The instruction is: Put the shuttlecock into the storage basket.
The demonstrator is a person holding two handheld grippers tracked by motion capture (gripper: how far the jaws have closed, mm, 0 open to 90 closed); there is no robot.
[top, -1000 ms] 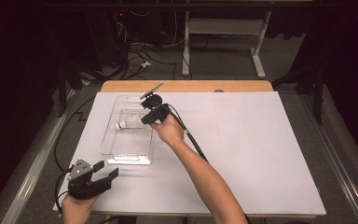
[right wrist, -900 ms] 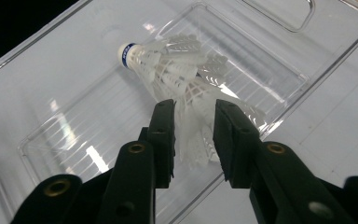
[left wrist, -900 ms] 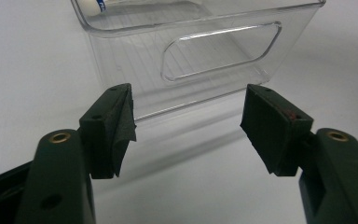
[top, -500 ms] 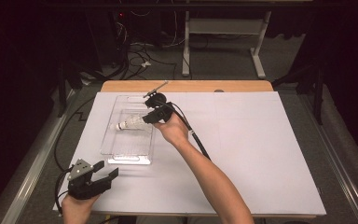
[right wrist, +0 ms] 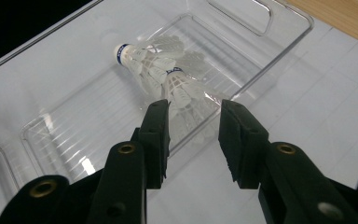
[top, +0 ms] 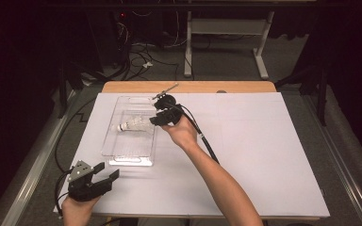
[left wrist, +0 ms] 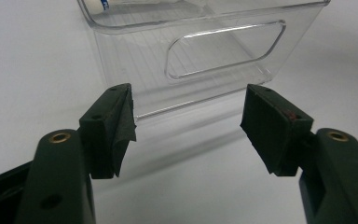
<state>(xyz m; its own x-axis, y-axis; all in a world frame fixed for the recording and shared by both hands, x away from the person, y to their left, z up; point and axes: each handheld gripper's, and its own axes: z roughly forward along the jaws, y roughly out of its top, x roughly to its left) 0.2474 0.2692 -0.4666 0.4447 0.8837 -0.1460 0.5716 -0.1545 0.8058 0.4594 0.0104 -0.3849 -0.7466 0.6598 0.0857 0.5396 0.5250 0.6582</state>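
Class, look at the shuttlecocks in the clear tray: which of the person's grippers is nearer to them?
Right. The right gripper hangs at the tray's side beside the shuttlecocks; the left gripper waits off its near end.

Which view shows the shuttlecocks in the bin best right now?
The right gripper view: the shuttlecocks lie large and sharp in the clear bin, just beyond the right gripper. The high view shows them small and pale. The left gripper view gives only a blue-marked scrap at the top edge.

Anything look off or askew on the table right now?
Nothing stands out. The shuttlecocks lie on their sides inside the clear tray, which sits flat on the white table cover. No spill or damage is visible.
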